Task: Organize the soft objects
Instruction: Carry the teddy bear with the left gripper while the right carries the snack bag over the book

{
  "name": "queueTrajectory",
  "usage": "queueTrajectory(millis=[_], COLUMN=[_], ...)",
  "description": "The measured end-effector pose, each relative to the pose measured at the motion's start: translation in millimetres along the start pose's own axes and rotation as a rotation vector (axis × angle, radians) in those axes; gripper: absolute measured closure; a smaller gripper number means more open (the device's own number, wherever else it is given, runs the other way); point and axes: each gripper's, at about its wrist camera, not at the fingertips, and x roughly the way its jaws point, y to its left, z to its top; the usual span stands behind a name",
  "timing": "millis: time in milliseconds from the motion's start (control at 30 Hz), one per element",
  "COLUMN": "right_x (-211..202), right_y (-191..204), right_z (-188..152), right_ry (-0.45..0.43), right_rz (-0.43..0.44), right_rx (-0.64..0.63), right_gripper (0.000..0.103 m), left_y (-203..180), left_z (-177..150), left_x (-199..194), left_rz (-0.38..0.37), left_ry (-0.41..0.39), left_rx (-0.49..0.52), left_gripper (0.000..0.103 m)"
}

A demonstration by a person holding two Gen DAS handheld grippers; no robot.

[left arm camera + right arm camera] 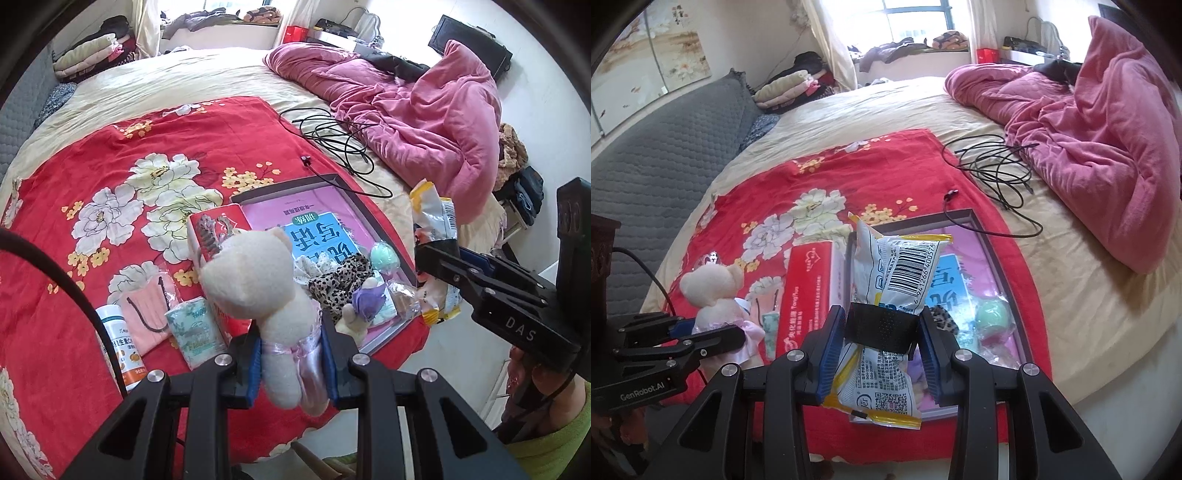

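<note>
1. Over the near edge of the bed, the left gripper [291, 363] is clamped on a cream plush bear [258, 291] around its satin-skirted waist, with the head tipping forward above the red floral blanket [122, 173]. A grip at the waist looks chosen because it is the narrowest part and the soft stuffing gives way under the pads.
2. Beside it, the right gripper [879, 350] is closed on a white and yellow snack packet [890, 295], pinched at a black band round its middle so both puffy ends bulge free.
3. Both items hang clear of the blanket, which suggests they are being carried to a sorting spot, likely the shallow dark-rimmed tray [369, 206].
4. That tray already holds a leopard-print scrunchie [340, 280], a mint-green ball [384, 256] and a purple soft piece [367, 301] on a pink workbook.
5. Hard goods lie outside it: a red box [809, 295], a vitamin bottle [118, 343], a tissue pack [195, 328] and a pink mask [147, 310].
6. Hidden parts: the bear blocks part of the tray, the packet covers the tray's middle in the right view, and the packet's brand cannot be read.
</note>
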Motion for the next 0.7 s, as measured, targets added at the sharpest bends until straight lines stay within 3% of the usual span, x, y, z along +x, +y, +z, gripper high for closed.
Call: queueTrajectory(millis=[333, 700], right_x=[5, 31], right_y=[-31, -67], right_z=[-2, -10], right_ry=[0.017, 0.073], right_rz=[-0.041, -0.077], right_rx=[0.024, 0.061], right_gripper=[0.062, 0.062], left_y=[-15, -37], left_z=[13, 23], left_x=[29, 88], left_rz=[-0.018, -0.021], left_ry=[0.011, 0.074], left_rx=[0.022, 0.074], left_gripper=[0.076, 0.076])
